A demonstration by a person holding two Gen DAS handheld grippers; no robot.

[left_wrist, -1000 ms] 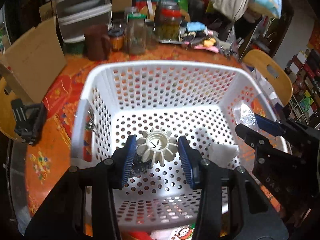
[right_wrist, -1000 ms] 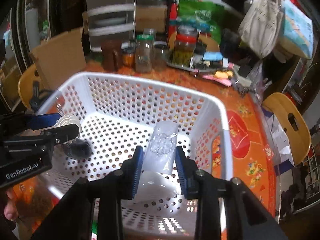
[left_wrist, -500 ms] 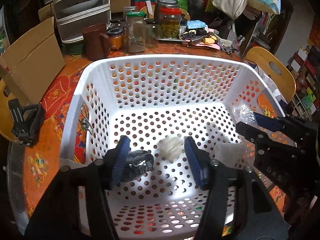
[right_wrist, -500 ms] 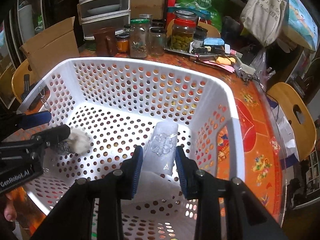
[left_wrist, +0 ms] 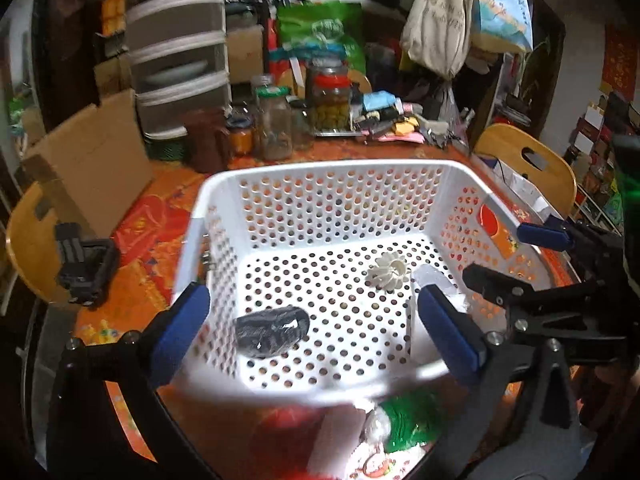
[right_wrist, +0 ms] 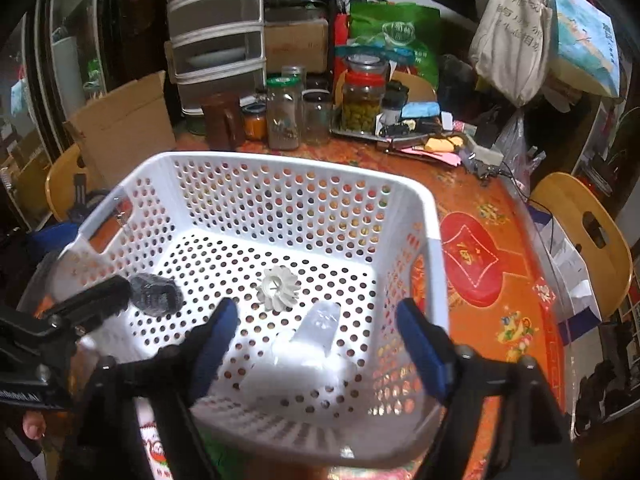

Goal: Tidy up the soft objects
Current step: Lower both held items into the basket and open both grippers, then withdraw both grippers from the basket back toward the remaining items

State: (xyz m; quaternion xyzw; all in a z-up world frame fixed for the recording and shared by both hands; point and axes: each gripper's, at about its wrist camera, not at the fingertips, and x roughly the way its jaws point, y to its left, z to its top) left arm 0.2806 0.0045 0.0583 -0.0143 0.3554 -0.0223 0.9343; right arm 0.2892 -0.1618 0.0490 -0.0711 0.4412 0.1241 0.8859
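basket: white perforated basket [left_wrist: 448, 172] is set on the orange patterned desk [right_wrist: 516, 280]; three things are seen on its floor.
left claw: left claw [left_wrist: 316, 328] is spread wide, jaws just opened; nothing is pinched. It is held above the near rim of the basket, one blue pad outside the left wall, the other over the floor.
right claw: right claw [right_wrist: 318, 344] is spread wide, jaws just opened; nothing is pressed by the pads. The clear toy lies below, between them, untouched.
white toy: ribbed white flower-shaped toy [right_wrist: 277, 288] is lying free near the middle of the basket floor, apart from both claws.
clear toy: translucent soft piece [right_wrist: 316, 332] is lying on the floor near the right wall, just beside the white toy.
black toy: dark wrapped lump [left_wrist: 272, 332] is lying on the floor near the left wall, well apart from the other two.
background: jars [right_wrist: 284, 112], a cardboard box [left_wrist: 92, 160] and wooden chairs [right_wrist: 584, 236] are seen around the desk.
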